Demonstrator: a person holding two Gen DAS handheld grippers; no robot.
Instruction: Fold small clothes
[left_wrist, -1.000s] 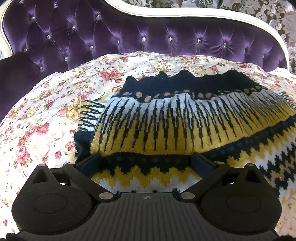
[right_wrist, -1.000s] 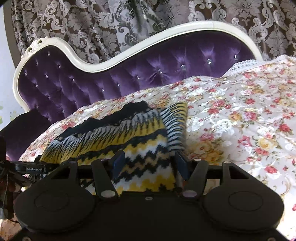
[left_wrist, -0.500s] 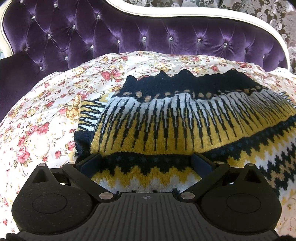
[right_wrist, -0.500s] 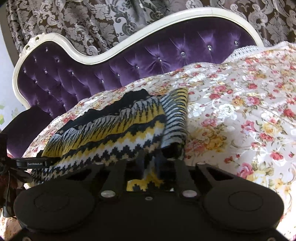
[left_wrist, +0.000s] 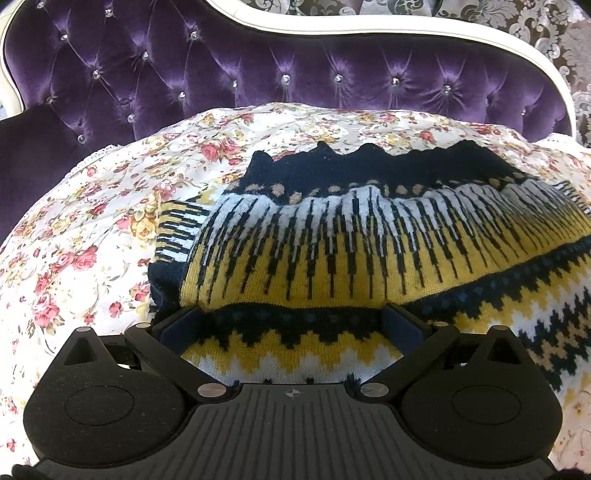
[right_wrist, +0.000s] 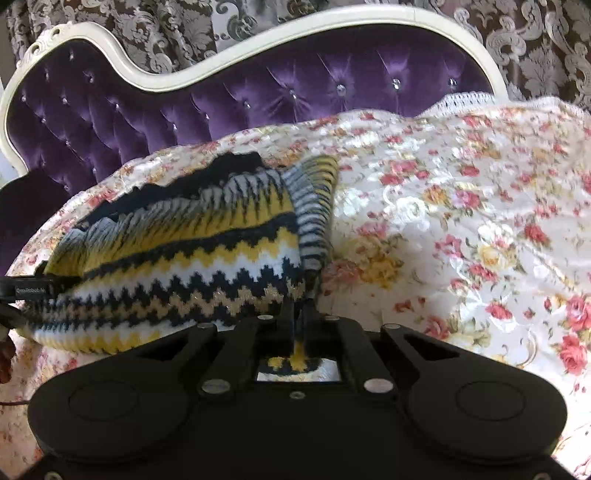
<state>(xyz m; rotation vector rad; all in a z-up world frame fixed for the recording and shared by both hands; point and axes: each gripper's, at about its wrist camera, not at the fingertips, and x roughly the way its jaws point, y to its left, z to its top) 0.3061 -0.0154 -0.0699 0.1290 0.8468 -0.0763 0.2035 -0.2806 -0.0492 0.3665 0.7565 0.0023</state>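
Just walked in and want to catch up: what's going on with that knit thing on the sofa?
A person with two handheld grippers is folding a patterned sweater on the floral cover. The right gripper is shut on the sweater's near edge. The left gripper is open, its fingers straddling the knit.

Knitted sweater (left_wrist: 332, 258): navy, mustard-yellow and white. A solid navy band ran along its far edge, followed by a row of tan dots, then long vertical white-and-black spikes fading into yellow. Nearer bands were zigzags of navy, yellow, white and tan (right_wrist: 177, 280). Its sleeve (right_wrist: 314, 206) was striped grey-white, yellow and black. Bedspread (left_wrist: 74, 229): white ground printed with pink-red roses and yellow blooms. Headboard (left_wrist: 258, 59): tufted purple velvet with clear studs, framed in cream. Curtain (right_wrist: 535, 44): dark brown with silver-grey damask scrolls. Both grippers' bodies were matte black.
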